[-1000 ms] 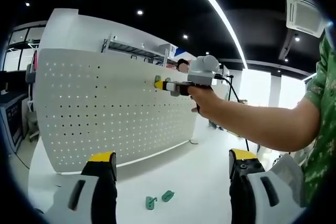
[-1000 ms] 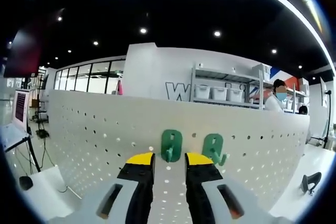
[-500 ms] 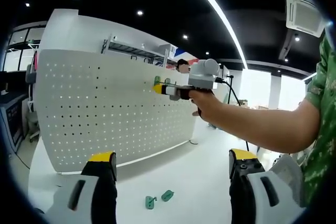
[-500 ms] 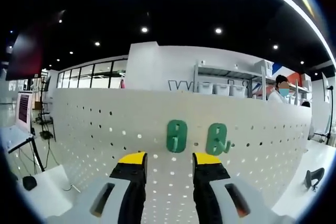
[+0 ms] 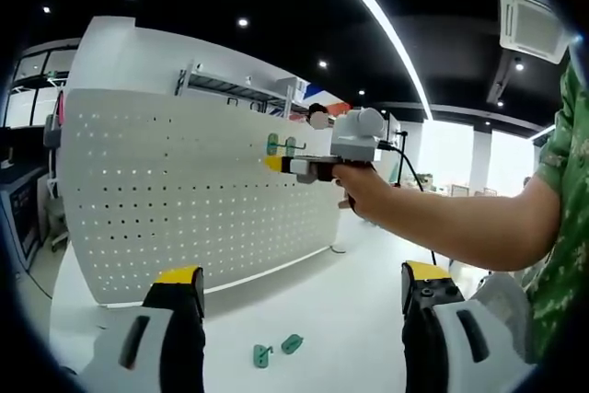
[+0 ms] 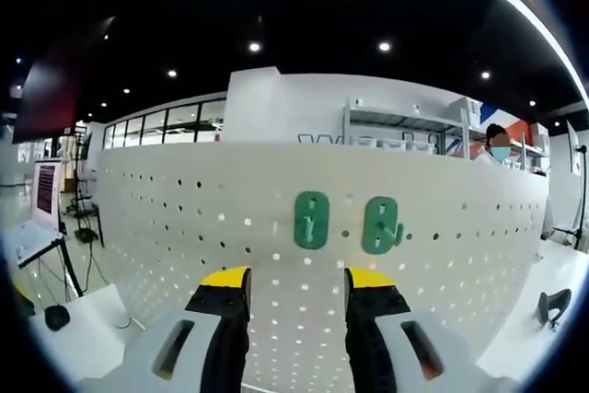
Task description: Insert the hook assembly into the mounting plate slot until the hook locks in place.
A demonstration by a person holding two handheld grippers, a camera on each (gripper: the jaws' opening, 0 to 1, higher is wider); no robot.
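While the left gripper [image 5: 299, 296] hung low with jaws wide apart and empty, its view showed two spare green hooks [image 5: 277, 350] on the table [image 5: 350, 319] and the right gripper [image 5: 304, 167] near the pegboard [image 5: 166, 190]. From the right gripper view, that gripper [image 6: 296, 284] sat parted and empty, just below two hooks [image 6: 311, 220] mounted on the board (seemingly seated). Insertion looked done; next came checking the lock. No writing was legible.
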